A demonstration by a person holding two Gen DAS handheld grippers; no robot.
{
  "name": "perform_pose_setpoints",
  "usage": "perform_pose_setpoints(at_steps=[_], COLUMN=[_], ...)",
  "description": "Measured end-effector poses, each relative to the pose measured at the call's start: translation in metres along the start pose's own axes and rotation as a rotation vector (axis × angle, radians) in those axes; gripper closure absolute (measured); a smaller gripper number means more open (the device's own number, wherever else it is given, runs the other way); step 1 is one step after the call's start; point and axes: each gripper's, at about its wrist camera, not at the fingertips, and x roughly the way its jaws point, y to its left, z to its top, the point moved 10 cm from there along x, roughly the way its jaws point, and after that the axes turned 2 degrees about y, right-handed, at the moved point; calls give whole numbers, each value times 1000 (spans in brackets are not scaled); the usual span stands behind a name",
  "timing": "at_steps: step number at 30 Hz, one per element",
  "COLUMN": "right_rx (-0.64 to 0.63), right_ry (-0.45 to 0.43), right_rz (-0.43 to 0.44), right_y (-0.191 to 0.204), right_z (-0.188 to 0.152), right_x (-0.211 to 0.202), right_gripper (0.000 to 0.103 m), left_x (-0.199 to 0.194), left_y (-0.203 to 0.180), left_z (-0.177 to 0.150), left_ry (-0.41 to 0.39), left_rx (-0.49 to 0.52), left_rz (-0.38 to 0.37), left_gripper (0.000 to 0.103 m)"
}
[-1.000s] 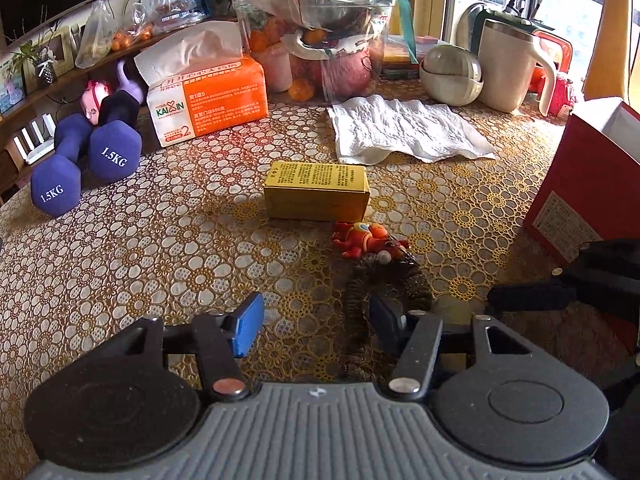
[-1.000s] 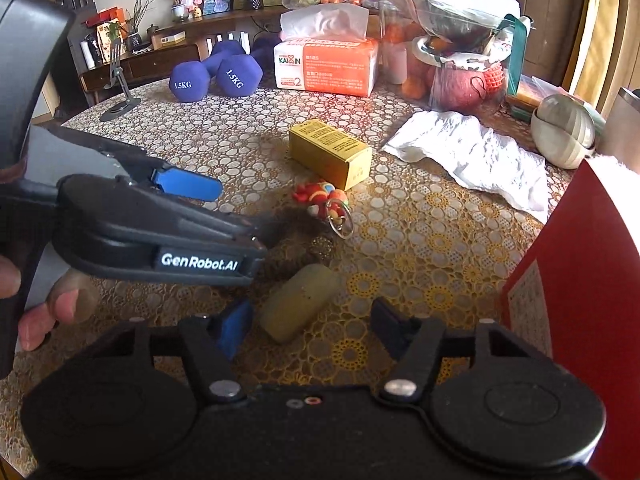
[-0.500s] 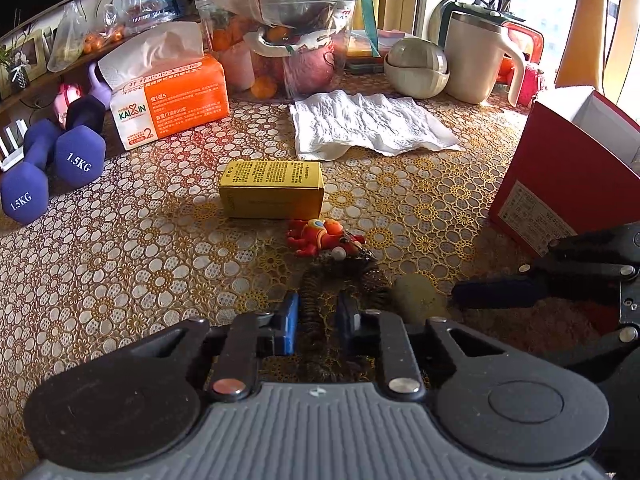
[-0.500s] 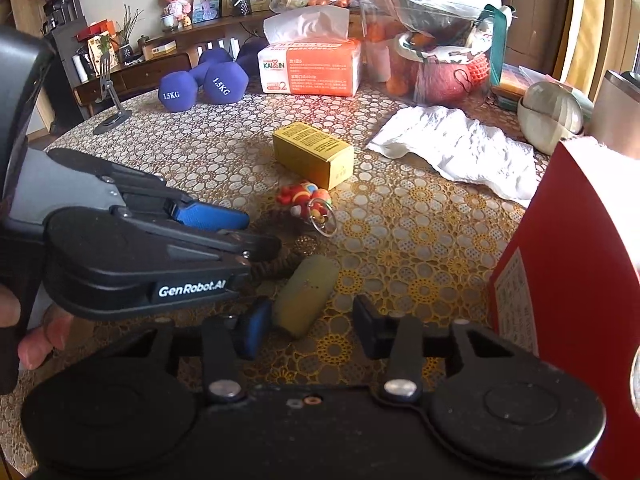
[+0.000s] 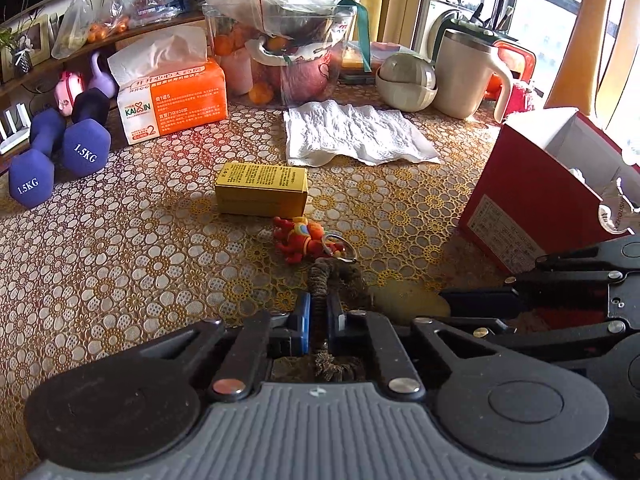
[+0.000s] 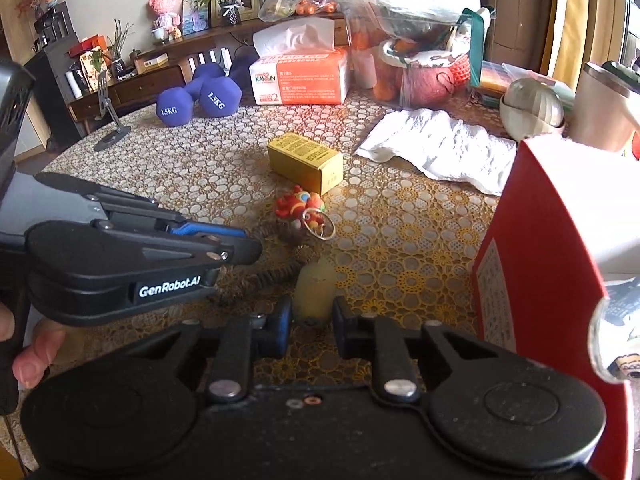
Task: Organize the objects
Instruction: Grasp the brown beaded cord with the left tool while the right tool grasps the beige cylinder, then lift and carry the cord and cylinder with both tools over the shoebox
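My left hand-held gripper (image 5: 318,322) pinches a dark braided cord loop (image 5: 320,284), long axis running away toward the red toy keychain (image 5: 302,236) on the lace-patterned counter (image 5: 120,248). My right hand-held gripper (image 6: 312,316) brackets a pale yellow cylinder (image 6: 316,292) pointing far; contact is unclear.

Red box (image 6: 560,240) cut off right.
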Motion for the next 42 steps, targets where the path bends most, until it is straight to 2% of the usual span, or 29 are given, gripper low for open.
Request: perform_pose_setpoints(at_steps=[17,22,28,35,42], right_rx=[6,12,39,72,126], right_ry=[-90,-129,-172,-230,-248], right_rz=[39,35,29,-4,-52], right_y=[-3,-9,-22,-50,-94], right_z=[-1,4,6,6,-2], right_x=[-98,-130,-162,-196,-214], right_gripper=[84,84,84,84,84], left_x=[-87,-112,-140,-155,-147], left_y=[-44,-68,-102,-144,-185], left_z=[13,22,36,52,62], left_ry=[-54,-68,-106,-144,-143], left_rx=[59,90,91,143,165], left_rz=[-41,-49,-102,-121,-154], left_gripper=[95,95,95,95,95])
